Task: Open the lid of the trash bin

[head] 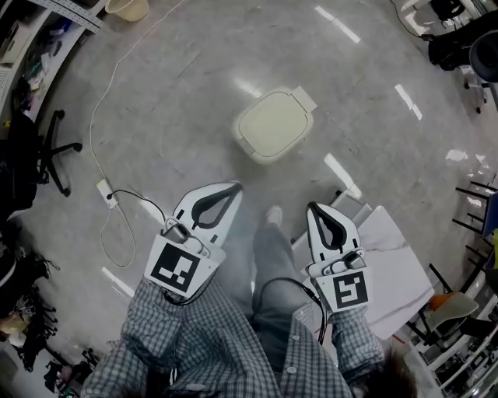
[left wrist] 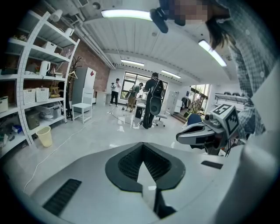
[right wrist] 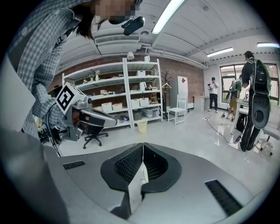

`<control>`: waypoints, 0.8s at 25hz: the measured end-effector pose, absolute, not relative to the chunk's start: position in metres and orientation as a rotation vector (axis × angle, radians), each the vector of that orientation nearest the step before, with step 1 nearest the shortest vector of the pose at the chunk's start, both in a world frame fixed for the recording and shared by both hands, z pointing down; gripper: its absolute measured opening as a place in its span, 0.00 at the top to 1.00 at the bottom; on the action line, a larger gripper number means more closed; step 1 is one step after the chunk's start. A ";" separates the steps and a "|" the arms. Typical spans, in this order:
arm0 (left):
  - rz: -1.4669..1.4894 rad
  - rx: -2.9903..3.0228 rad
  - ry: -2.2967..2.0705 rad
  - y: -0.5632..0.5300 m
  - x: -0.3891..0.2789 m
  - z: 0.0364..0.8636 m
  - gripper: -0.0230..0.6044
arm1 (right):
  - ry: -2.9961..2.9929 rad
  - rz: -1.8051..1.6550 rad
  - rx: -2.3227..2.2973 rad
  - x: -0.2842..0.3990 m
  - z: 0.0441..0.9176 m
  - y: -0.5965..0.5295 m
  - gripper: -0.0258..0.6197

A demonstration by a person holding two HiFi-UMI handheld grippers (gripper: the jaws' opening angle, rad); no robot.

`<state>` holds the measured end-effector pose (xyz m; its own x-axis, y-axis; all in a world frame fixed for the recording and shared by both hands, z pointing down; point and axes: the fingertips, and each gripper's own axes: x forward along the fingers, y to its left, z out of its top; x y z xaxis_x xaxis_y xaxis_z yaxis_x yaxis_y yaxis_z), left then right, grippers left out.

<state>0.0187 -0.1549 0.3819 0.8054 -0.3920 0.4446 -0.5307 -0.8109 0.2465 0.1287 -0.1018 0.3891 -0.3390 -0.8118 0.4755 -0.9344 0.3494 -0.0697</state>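
The trash bin (head: 274,124) is a cream, rounded-square bin that stands on the grey floor ahead of me, its lid down flat. It shows only in the head view. My left gripper (head: 236,187) is held low and to the left of the bin, well short of it, jaws shut on nothing. My right gripper (head: 312,207) hangs to the bin's lower right, also shut and empty. In the left gripper view the left gripper (left wrist: 142,144) points across the room, with the right gripper (left wrist: 205,133) off to its side. The right gripper (right wrist: 143,145) looks towards the shelves.
A white cable (head: 99,148) loops over the floor at the left, near an office chair (head: 48,149). A white panel (head: 397,268) lies at the right by my leg and shoe (head: 274,215). A small yellow basket (head: 128,8) stands far back. People (left wrist: 151,98) stand by the windows.
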 end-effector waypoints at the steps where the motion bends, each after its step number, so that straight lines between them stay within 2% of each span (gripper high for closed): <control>1: 0.546 2.640 -0.686 -0.158 0.020 0.387 0.96 | -2.251 0.477 1.545 0.130 0.394 -0.105 0.93; 20: 0.687 2.664 -0.516 -0.177 0.043 0.498 0.96 | -2.193 0.613 1.624 0.132 0.468 -0.132 0.93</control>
